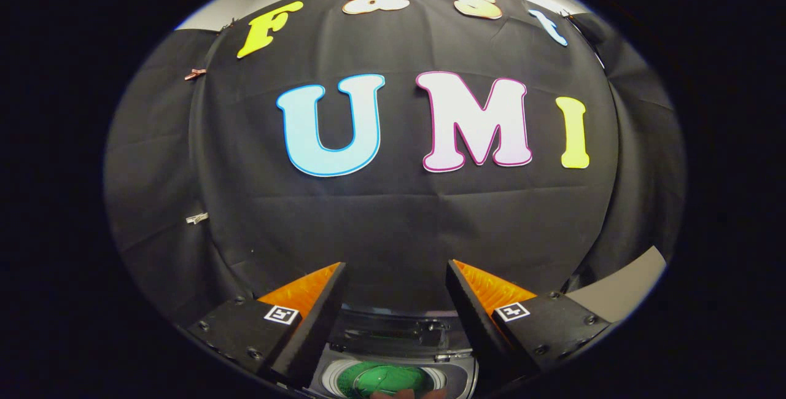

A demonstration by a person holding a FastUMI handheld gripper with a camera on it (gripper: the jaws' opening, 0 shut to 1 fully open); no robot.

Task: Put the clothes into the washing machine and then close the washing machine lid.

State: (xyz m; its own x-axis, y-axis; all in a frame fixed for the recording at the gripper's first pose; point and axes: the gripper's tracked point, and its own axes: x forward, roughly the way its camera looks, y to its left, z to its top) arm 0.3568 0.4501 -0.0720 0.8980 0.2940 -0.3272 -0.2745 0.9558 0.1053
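My gripper (396, 267) is held high and level, open, with nothing between its fingers; the booth's black cloth wall lies beyond the fingertips. Far below, between the bases of the fingers, sits the small washing machine (457, 369) with its lid (393, 331) raised at the back. Its round drum opening (384, 379) shows green inside. A small reddish-brown patch (399, 394) sits at the near rim of the drum; I cannot tell what it is.
A grey surface (620, 288) juts out to the right of the right finger, by the fold of the cloth wall. Two small clips (196, 218) hold the cloth on the left side.
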